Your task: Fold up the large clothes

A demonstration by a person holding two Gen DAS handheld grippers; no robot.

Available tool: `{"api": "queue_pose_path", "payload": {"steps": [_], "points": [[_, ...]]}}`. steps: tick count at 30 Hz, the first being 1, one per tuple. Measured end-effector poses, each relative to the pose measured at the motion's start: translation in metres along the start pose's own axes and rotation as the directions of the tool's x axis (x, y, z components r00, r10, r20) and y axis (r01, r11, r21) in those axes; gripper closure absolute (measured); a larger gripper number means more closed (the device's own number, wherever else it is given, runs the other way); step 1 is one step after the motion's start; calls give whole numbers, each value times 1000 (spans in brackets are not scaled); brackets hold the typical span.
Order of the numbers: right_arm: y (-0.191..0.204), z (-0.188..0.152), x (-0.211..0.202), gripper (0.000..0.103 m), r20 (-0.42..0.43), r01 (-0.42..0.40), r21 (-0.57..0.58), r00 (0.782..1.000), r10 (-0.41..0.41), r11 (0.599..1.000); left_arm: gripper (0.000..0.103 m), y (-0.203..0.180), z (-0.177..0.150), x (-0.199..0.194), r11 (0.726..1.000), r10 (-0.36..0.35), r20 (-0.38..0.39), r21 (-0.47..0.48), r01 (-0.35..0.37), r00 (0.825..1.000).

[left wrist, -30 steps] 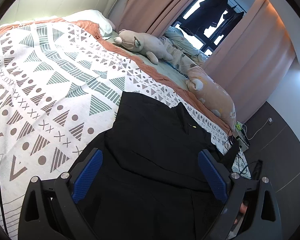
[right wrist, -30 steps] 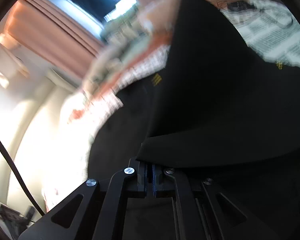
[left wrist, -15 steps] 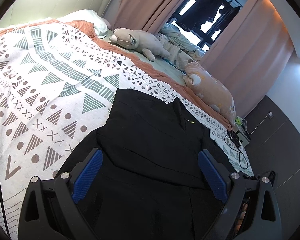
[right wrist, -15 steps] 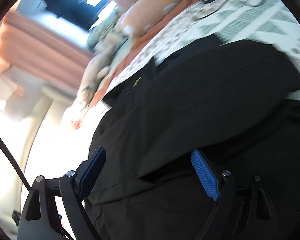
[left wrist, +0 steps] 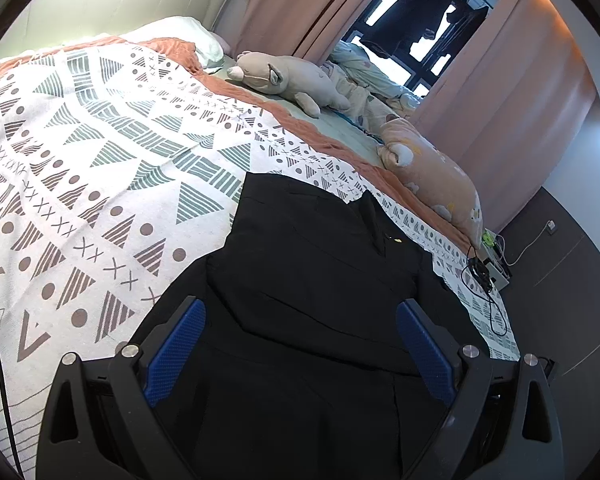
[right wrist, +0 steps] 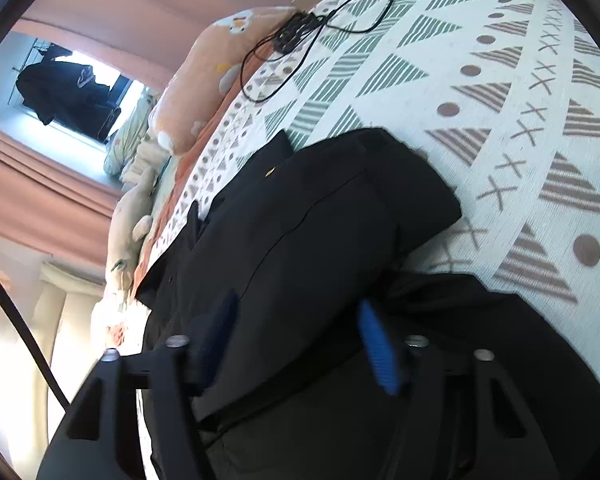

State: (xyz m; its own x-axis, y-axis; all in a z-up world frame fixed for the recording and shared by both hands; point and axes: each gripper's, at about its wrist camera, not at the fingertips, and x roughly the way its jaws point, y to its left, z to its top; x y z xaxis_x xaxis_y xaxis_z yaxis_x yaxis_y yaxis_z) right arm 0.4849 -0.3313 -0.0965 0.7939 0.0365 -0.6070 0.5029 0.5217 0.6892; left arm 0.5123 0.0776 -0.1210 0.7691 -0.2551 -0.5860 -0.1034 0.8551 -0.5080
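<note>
Spread across the bed is a white woven bedspread printed with grey-green and brown triangles, dots and crosses (left wrist: 100, 168), with pink curtains (left wrist: 512, 80) and a bright window seen at the far side. A large black collared garment (left wrist: 312, 280) is laid flat on the bedspread at the near edge, one side folded inward over the body; the fold is also recorded in the right wrist view (right wrist: 320, 216). A grey plush animal (left wrist: 288, 80) and a peach plush pillow (left wrist: 432, 176) are noted along the far side of the bed, well apart from the garment. A black cable with a small box (right wrist: 296, 32) lies on the bedspread. The left gripper (left wrist: 300, 344) is held above the garment, jaws wide apart, nothing gripped. The right gripper (right wrist: 296, 340) is likewise parted over the folded cloth, nothing held between the blue pads.
</note>
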Motion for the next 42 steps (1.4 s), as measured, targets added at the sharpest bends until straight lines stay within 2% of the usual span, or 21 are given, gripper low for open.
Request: {"api": "queue_pose_path", "payload": {"steps": [1,2,3,6,9,13,18,24,30,33,35,38,40,41,42], "points": [[4,-10,-1,67,7,6,-6,1000,-5,1000,5,1,0,0,1000,7,-1,-2,-7,1000],[6,-13,-3,82,17,9,-13,1000,-9,1000,5,2,0,1,1000,11,-2,-3,-11,1000],[4,-28,-7,90,26,4,-21,1000,-3,1000,5,3,1,1,1000,16,-4,-5,-16,1000],[25,-47,-11,100,66,-42,-68,997,47,997,5,7,2,-1,1000,24,-3,-17,-25,1000],[48,-58,-26,102,91,-116,-152,987,131,982,5,13,4,-6,999,21,5,-38,-21,1000],[81,-82,-55,102,99,-192,-257,970,223,947,5,18,5,-13,999,13,14,-51,-13,1000],[130,-119,-82,102,77,-268,-398,943,323,877,5,29,9,-24,998,9,25,-54,-8,1000],[164,-160,-67,102,-12,-332,-453,930,367,827,5,47,15,-32,995,2,29,-95,1,1000],[202,-201,-24,102,-98,-334,-534,937,336,777,5,69,21,-40,991,4,47,-133,2,999],[217,-213,-2,102,-146,-326,-544,944,295,773,5,82,24,-43,986,8,58,-169,2,998],[222,-225,19,102,-234,-348,-517,936,262,782,5,88,25,-43,983,11,59,-183,0,998],[224,-241,50,101,-357,-362,-481,913,199,799,5,91,27,-42,981,8,58,-195,3,998],[223,-249,60,98,-383,-351,-489,909,165,799,5,90,27,-41,982,7,56,-191,4,998],[221,-250,62,89,-393,-348,-485,906,155,802,5,89,26,-40,982,7,54,-187,3,998],[220,-250,63,74,-405,-351,-474,901,154,807,5,88,26,-39,983,5,52,-183,5,999]]}}
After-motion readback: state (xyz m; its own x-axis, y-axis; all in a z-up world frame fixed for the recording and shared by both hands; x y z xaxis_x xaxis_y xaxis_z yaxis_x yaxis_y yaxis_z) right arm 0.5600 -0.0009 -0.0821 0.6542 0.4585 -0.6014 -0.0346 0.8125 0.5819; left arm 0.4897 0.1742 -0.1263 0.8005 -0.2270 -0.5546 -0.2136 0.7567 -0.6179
